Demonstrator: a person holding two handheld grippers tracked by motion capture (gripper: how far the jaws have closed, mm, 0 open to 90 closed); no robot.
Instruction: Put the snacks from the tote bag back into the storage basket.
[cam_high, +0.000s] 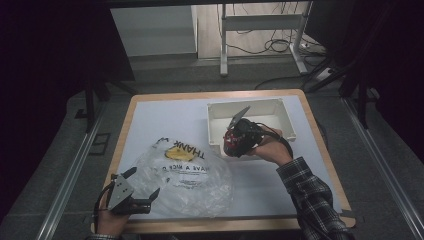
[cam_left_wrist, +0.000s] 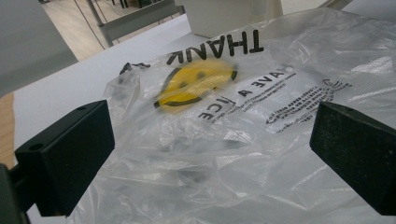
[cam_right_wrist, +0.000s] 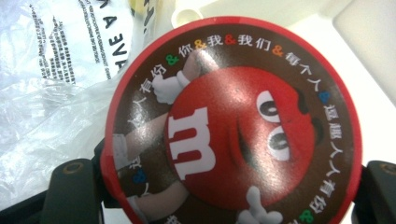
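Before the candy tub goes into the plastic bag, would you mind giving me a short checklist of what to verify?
1. Right gripper holds the candy tub: ok, a black finger sits on each side of it.
2. Tub lifted out of the white bin: ok, it hangs at the bin's near edge.
3. Left gripper open at the plastic bag: ok, fingers spread wide, nothing between them.
4. Bag mouth held open: not ok, the bag lies flat and crumpled on the table.
5. Where the bag's opening lies: cannot tell.
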